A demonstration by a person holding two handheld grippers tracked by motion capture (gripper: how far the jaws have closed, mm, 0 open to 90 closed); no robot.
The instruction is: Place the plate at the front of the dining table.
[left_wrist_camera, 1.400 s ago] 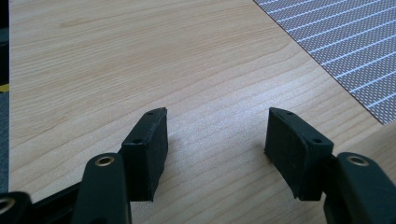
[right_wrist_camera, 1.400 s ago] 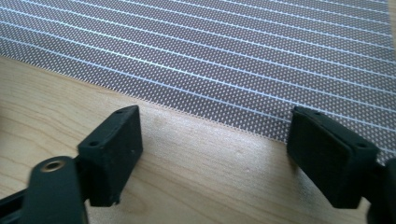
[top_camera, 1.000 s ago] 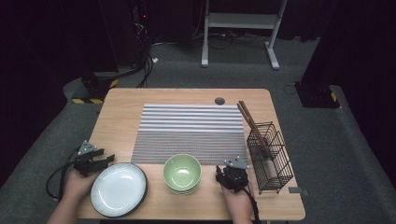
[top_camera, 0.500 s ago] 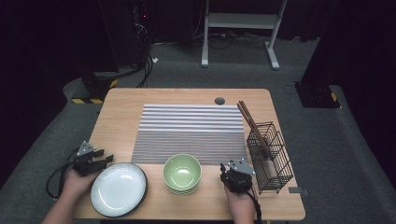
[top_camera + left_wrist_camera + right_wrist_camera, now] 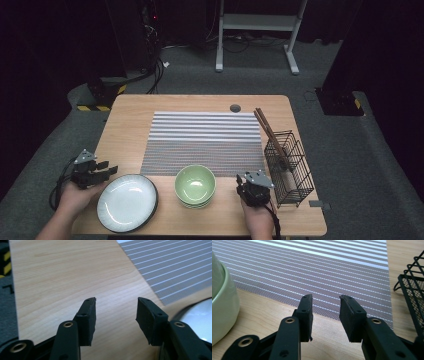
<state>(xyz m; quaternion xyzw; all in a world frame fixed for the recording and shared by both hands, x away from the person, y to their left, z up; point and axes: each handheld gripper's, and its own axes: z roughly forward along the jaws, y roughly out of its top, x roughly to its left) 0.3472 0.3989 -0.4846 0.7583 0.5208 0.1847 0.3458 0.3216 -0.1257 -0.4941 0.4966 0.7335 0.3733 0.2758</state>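
Plate (image 5: pixel 200 315) cut off at right edge; green bowl (image 5: pixel 222 302) cut off left.

over the mat's near edge

our right gripper (image 5: pixel 325 301) hovers above the near edge of the striped mat (image 5: pixel 317 270), its jaws parted with nothing between them, having just been closing. left of the mat we see the green bowl (image 5: pixel 222 307); right of it, the black wire basket (image 5: pixel 412 287).

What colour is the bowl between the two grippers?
Pale green; the bowl shows best in the high view.
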